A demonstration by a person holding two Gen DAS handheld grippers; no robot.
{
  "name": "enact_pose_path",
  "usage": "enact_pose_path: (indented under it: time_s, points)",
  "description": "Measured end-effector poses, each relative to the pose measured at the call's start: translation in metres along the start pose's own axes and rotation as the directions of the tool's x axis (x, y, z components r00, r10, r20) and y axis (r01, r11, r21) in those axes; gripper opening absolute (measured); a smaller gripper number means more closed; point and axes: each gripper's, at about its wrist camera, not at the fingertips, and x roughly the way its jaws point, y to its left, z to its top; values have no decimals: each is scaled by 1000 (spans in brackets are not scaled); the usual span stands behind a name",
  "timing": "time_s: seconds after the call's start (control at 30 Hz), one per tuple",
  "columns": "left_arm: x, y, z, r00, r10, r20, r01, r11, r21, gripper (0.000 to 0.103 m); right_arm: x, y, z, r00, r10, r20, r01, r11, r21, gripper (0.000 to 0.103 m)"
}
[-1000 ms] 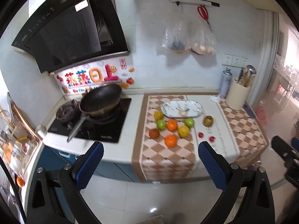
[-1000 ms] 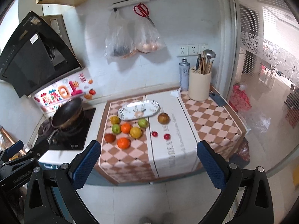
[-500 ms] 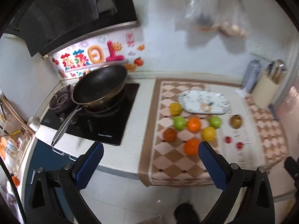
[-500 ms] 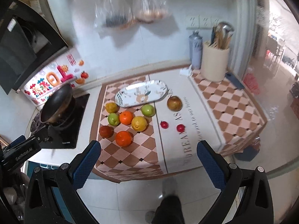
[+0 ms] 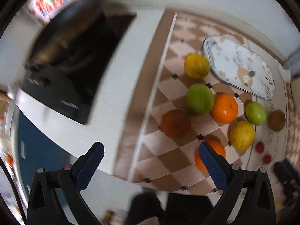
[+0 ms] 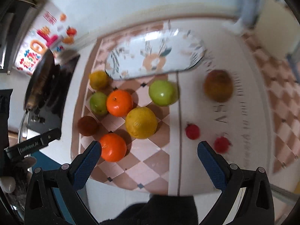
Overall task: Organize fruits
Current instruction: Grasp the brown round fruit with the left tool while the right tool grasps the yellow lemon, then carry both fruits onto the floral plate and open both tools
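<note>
Fruits sit loose on the checkered cloth [image 6: 150, 170] just in front of the oval plate [image 6: 131, 56], which holds none. Both cameras have closed in from a wide kitchen view, so picking looks imminent. Left gripper [image 5: 150, 152] and right gripper [image 6: 149, 151]: jaws spread, holding nothing. Count: two oranges, two yellow, two green, two brownish, two small red.

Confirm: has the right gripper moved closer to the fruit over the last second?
Yes. The right gripper has come forward and down toward the counter; the plate looms far larger.
</note>
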Motion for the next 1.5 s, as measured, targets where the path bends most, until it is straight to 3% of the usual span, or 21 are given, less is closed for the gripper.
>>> enact_pose_path:
  time_s: [0.1, 0.2, 0.4, 0.67, 0.83, 1.3, 1.5]
  points:
    - [37, -2, 18, 991, -75, -114, 63, 993, -104, 102, 39, 0, 16, 996, 12, -86, -15, 999, -36, 103]
    - [60, -7, 27, 979, -110, -173, 83, 985, -154, 99, 63, 4, 27, 991, 15, -135, -22, 998, -56, 103]
    - [87, -23, 37, 966, -88, -244, 62, 992, -114, 95, 93, 11, 35, 979, 28, -201, -37, 999, -39, 103]
    - [94, -38, 35, 964, -72, -254, 68, 997, -26, 54, 127, 14, 38, 960, 52, -274, -43, 998, 38, 99]
    - [87, -53, 35, 971, -50, -232, 58, 998, 26, 53, 135, 9, 36, 957, 73, -280, -51, 995, 85, 88]
    - [76, -63, 39, 978, -38, -205, 54, 996, 74, 53, 140, 15, 40, 955, 70, -287, -48, 995, 84, 66]
    - [47, -61, 41, 982, -56, -183, 74, 993, 89, 53, 139, 21, 40, 958, 46, -283, -30, 998, 61, 66]
